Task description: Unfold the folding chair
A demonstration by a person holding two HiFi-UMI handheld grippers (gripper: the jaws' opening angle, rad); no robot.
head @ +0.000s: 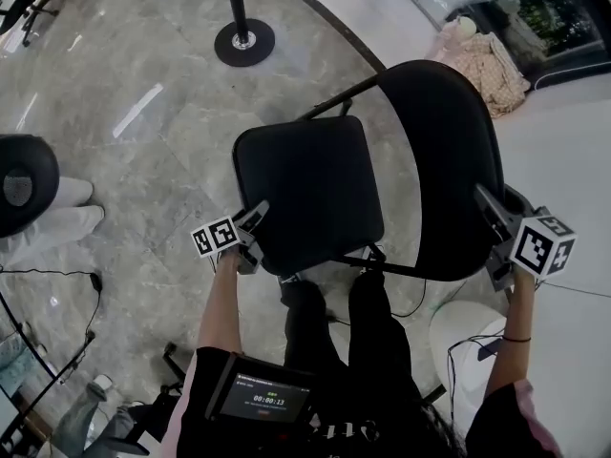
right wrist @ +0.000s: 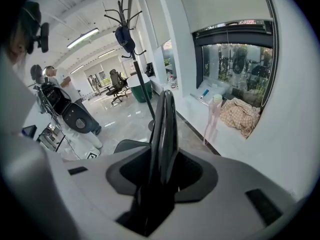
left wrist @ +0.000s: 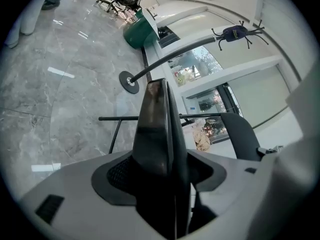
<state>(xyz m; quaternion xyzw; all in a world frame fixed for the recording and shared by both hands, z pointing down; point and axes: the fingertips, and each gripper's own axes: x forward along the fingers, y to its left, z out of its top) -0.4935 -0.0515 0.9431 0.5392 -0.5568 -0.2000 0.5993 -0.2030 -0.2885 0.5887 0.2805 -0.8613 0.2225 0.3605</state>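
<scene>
The black folding chair stands opened out on the grey marble floor, its seat [head: 310, 189] flat and its backrest [head: 444, 160] upright at the right. My left gripper [head: 256, 229] is at the seat's near left corner, one jaw lying over the seat edge. In the left gripper view a dark panel fills that gripper [left wrist: 162, 134] with no gap, and the chair's frame bar [left wrist: 130, 118] and backrest [left wrist: 242, 134] lie beyond. My right gripper [head: 495, 235] clasps the backrest's right edge. The right gripper [right wrist: 162, 134] is likewise filled by a dark panel, with the seat [right wrist: 127, 146] to its left.
A post's round base [head: 244, 41] stands on the floor behind the chair. A person's white shoes [head: 57, 216] are at the left. A patterned cloth heap [head: 489, 65] lies by the window ledge. Cables and a white stool [head: 468, 337] are close to my legs. A coat rack [right wrist: 125, 34] stands ahead.
</scene>
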